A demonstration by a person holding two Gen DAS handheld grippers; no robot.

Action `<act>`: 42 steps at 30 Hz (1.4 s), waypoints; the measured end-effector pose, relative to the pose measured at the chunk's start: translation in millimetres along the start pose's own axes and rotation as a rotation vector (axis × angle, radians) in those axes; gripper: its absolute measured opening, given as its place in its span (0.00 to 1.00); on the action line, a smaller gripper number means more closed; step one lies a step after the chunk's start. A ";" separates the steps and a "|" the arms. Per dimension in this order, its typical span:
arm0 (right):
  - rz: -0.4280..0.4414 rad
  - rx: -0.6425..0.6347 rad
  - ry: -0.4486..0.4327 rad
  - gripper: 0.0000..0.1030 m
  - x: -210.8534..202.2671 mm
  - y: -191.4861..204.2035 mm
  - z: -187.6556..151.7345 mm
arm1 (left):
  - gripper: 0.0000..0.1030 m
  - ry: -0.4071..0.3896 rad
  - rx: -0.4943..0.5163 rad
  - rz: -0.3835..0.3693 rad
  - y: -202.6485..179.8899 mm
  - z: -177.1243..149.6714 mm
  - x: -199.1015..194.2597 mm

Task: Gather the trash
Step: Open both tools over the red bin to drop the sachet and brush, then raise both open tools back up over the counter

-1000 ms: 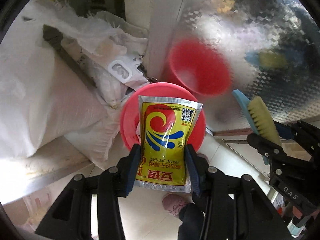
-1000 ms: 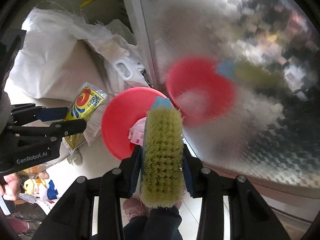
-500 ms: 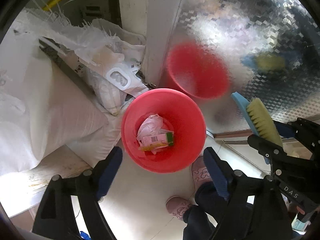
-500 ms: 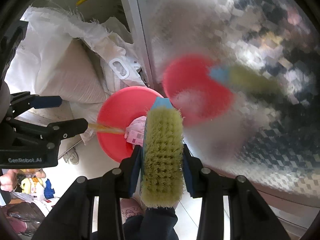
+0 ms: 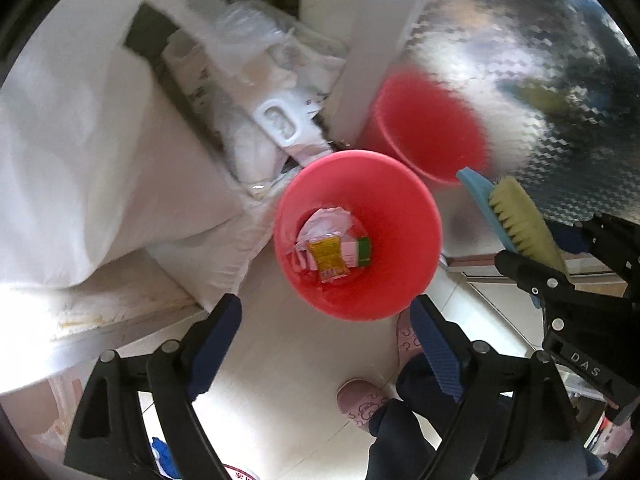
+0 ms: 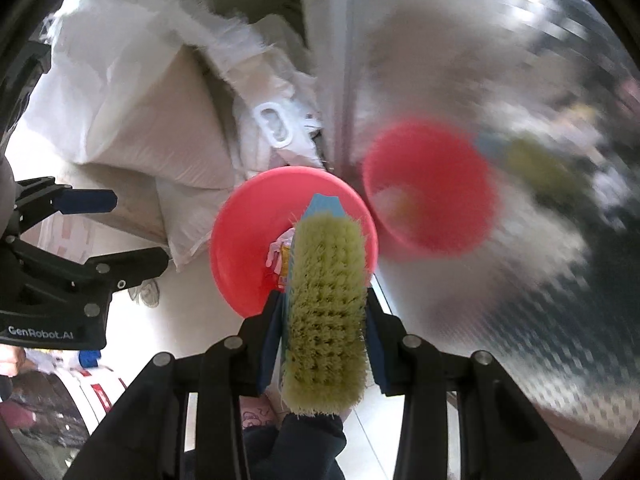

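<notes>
Right gripper (image 6: 326,344) clamps the brush (image 6: 326,304) lengthwise, straight above the red bin (image 5: 358,236); left gripper (image 5: 326,344), just opened, hangs empty.

We cannot read the print on the small yellow packet (image 5: 328,257) lying in the red bin (image 5: 416,216), the scrub brush (image 6: 326,312) hides most of that bin's inside from the right wrist view, and the patterned metal panel (image 6: 520,80) there is blurred.

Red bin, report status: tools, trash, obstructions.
Left tool just opened, empty above red bin. Yeast packet in bin. Right tool shut on scrub brush. Nothing blocking.
</notes>
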State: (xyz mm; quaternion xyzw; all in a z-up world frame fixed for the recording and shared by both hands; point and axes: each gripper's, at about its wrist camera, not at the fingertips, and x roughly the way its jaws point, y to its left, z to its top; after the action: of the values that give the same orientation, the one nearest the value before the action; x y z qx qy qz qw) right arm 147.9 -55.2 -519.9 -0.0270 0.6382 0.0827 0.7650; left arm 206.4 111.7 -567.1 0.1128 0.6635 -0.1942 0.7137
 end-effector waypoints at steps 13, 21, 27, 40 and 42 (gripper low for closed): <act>-0.008 -0.123 -0.060 0.76 3.9 18.5 14.0 | 0.82 -0.026 -0.069 0.023 21.8 -12.7 -5.0; -0.024 -0.099 -0.067 0.77 -18.1 20.7 12.7 | 0.82 -0.049 -0.072 0.028 13.3 -17.5 -32.4; -0.029 -0.071 -0.091 0.82 -63.9 25.9 5.1 | 0.82 -0.081 -0.070 0.038 1.8 -29.2 -90.3; -0.041 -0.048 -0.143 0.94 -201.7 53.2 -4.1 | 0.82 -0.143 -0.102 0.079 -16.3 -59.1 -243.4; -0.049 -0.048 -0.160 0.94 -222.5 57.8 -3.1 | 0.82 -0.156 -0.105 0.085 -17.3 -62.1 -265.3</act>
State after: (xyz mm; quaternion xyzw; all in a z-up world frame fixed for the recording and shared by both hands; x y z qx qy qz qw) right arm 97.3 -19.2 -298.5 -0.0541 0.5721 0.0812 0.8144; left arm 131.1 155.9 -308.5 0.0880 0.6096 -0.1368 0.7759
